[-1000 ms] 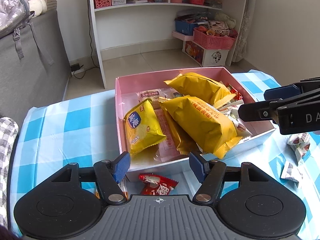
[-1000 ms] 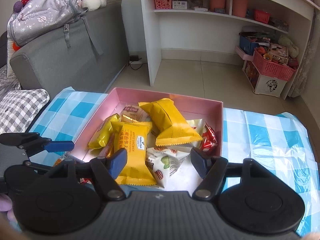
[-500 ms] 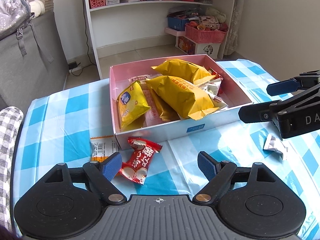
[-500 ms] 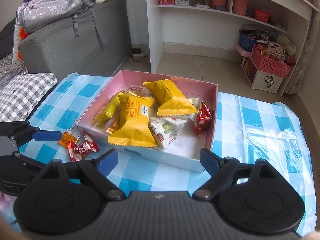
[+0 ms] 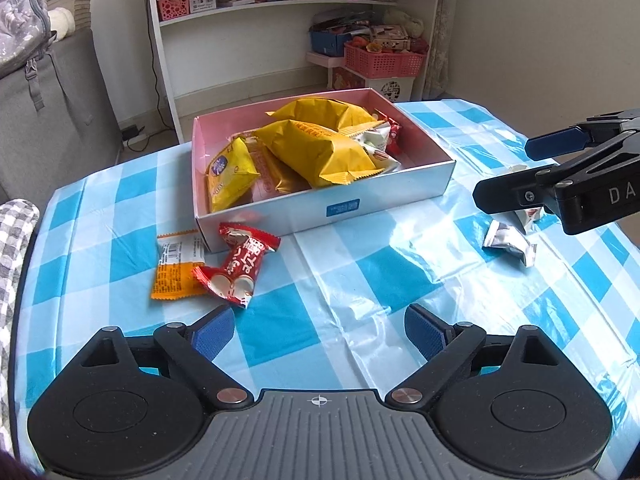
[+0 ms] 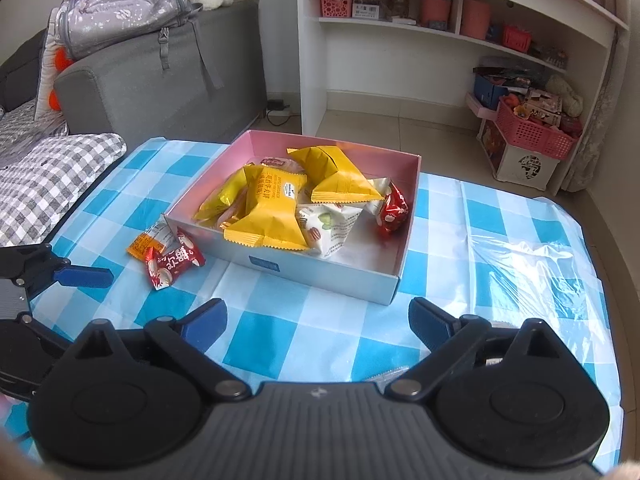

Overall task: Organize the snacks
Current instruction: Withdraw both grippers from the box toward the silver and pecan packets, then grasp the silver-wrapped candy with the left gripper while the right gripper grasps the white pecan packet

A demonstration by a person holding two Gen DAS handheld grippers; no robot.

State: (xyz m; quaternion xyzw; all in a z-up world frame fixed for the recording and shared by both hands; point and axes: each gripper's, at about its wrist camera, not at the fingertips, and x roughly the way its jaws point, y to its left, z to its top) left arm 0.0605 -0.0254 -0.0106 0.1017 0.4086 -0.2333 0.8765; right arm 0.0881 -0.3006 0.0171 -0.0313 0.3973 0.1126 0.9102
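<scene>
The pink box (image 5: 384, 200) sits mid-worktop (image 5: 360, 280), already holding most snacks. The red packet (image 5: 240, 268) lies outside its near-left corner, ahead and left of the left gripper (image 5: 318, 332), long axis slanting toward the box. Both the left gripper's jaws and the right gripper's (image 6: 318, 320) are opening, nothing between them; the left is likely nearer.

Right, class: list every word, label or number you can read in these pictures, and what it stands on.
"DA": black right gripper body, cut off at the frame edge.
Red candy wrapper: large white characters, unreadable.
Yellow snack packets: print blurred.
White box's blue label: too small.
</scene>
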